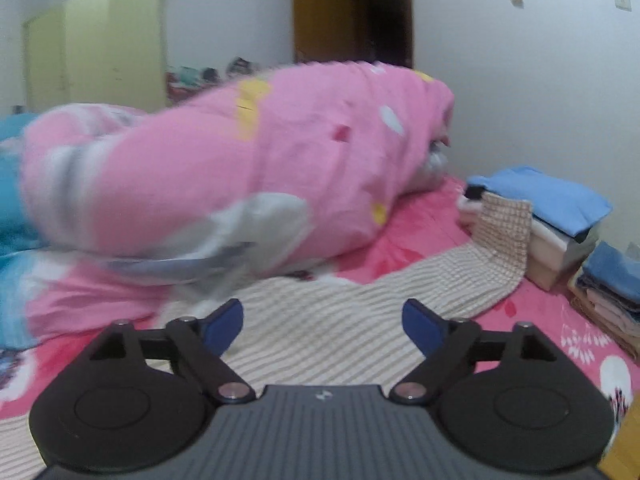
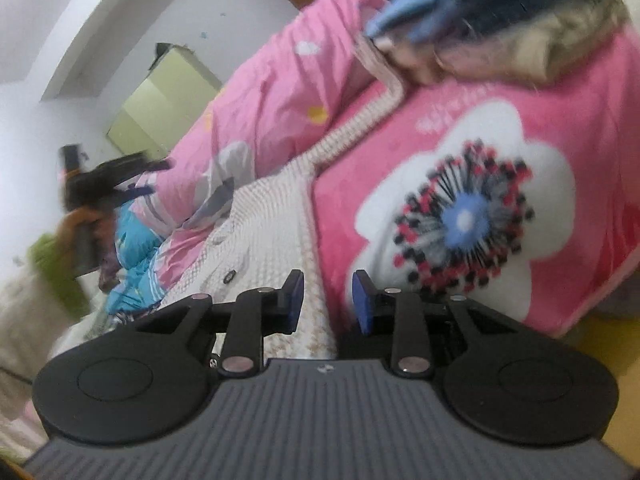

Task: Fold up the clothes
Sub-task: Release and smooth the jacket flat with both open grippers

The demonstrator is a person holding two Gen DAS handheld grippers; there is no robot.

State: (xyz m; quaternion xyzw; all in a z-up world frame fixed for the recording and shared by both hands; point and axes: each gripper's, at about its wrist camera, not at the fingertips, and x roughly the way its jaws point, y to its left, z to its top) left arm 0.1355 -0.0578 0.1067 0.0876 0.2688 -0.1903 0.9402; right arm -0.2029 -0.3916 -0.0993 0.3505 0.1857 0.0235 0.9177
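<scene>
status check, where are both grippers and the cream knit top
Left gripper open, empty, over the cream knit top. Right gripper open at the top's edge. Top spread flat on bed, sleeve against folded stack. Pink quilt bunched behind.

Home bedroom; bed with pink floral blanket (image 2: 580,128); rolled quilt (image 1: 240,160); yellow-green wardrobe (image 1: 96,48)

My left gripper (image 1: 322,322) has its jaws spread wide, the blue pads (image 1: 224,324) far apart with nothing between them, held roughly level. My right gripper (image 2: 327,302) is rolled to one side, its blue pads (image 2: 362,300) parted by a narrower gap, gripping nothing. From the right wrist view, my left hand (image 2: 84,220) shows blurred, clasping its gripper's handle.
</scene>
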